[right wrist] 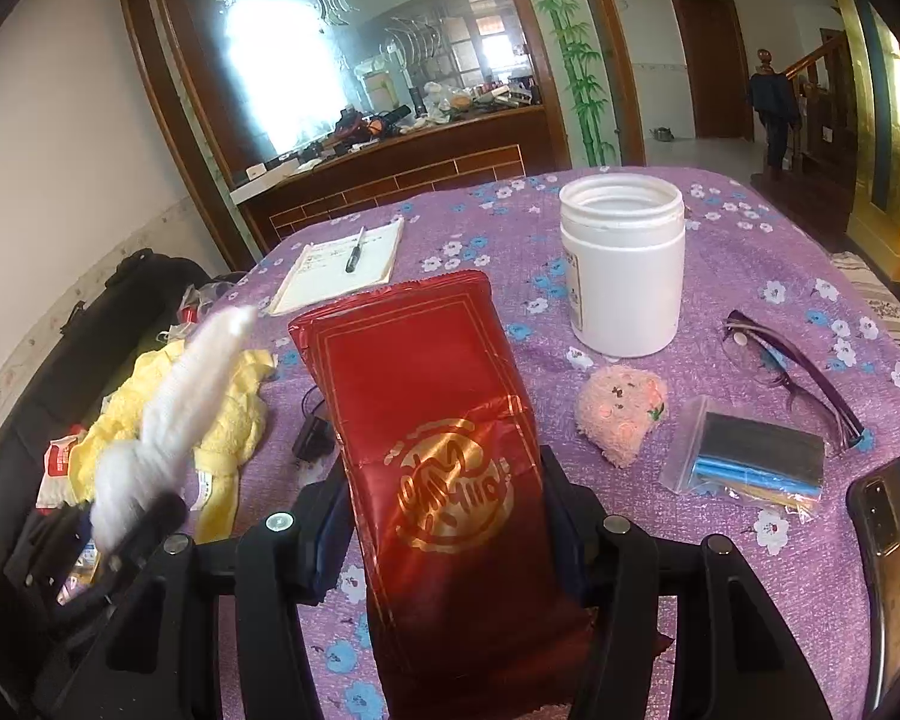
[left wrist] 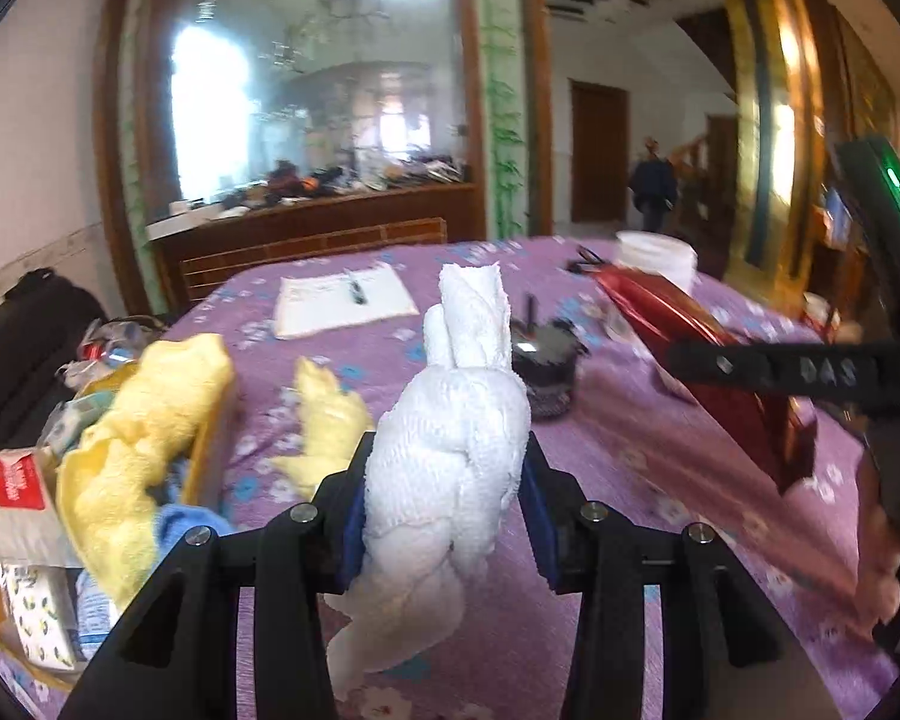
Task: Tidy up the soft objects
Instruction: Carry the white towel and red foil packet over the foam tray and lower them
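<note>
While we hold the rumpled white terry cloth (left wrist: 450,456) up above the purple flowered tablecloth (left wrist: 630,438), our left gripper (left wrist: 447,498) has its blue pads (left wrist: 354,516) pressed into the cloth's middle from both sides, so one end stands up and the other hangs below the jaws. From the right wrist view the same white cloth (right wrist: 174,414) appears blurred at the left, over a crumpled yellow fleece towel (right wrist: 228,414) lying on the table's left edge. Our right gripper (right wrist: 444,516) is clamped on a glossy red foil packet with a gold emblem (right wrist: 432,420), tilted up off the table. Just beside the packet lies a small pink fuzzy pouch (right wrist: 621,414). Behind it stands an open white plastic jar (right wrist: 624,264). Farther right lie purple-framed glasses (right wrist: 792,366), a clear zip bag of dark and blue tubes (right wrist: 744,456) and a black phone (right wrist: 888,516). A notepad with a pen (right wrist: 342,264) sits near the table's far edge.
</note>
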`<action>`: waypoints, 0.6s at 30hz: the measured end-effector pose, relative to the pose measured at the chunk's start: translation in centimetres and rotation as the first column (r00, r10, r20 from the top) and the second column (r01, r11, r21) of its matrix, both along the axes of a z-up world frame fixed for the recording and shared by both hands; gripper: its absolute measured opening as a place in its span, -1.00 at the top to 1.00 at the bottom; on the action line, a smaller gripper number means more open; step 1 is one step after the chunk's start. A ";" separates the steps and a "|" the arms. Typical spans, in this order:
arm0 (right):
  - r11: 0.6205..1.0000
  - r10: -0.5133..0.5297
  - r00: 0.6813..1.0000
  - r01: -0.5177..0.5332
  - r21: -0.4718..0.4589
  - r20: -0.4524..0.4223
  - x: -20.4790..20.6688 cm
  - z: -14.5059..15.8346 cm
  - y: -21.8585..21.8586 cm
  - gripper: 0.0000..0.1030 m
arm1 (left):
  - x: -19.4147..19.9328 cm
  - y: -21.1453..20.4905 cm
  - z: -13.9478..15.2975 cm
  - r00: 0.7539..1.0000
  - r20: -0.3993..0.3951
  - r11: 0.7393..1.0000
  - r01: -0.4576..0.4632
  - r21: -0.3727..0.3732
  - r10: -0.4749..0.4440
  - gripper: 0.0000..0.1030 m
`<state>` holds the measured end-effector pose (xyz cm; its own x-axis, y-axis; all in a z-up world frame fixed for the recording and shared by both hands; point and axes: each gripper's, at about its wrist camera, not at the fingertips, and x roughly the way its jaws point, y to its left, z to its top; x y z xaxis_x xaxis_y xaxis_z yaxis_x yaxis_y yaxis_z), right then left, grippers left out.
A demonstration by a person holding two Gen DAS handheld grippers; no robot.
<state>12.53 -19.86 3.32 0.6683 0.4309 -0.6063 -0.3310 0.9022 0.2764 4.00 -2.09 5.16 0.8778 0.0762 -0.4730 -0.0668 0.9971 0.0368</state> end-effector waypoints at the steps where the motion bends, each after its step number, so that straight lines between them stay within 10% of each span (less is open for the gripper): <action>1: 1.000 0.001 1.000 -0.001 -0.004 0.006 -0.1 0.1 0.1 -0.16 | 0.0 0.4 0.1 1.000 0.010 1.000 -0.016 -0.009 0.016 0.18; 18: 0.961 0.235 0.971 -0.224 -0.160 0.052 -4.6 -1.3 7.3 -0.16 | -1.5 3.2 1.4 0.982 0.039 0.983 -0.183 -0.008 0.183 0.17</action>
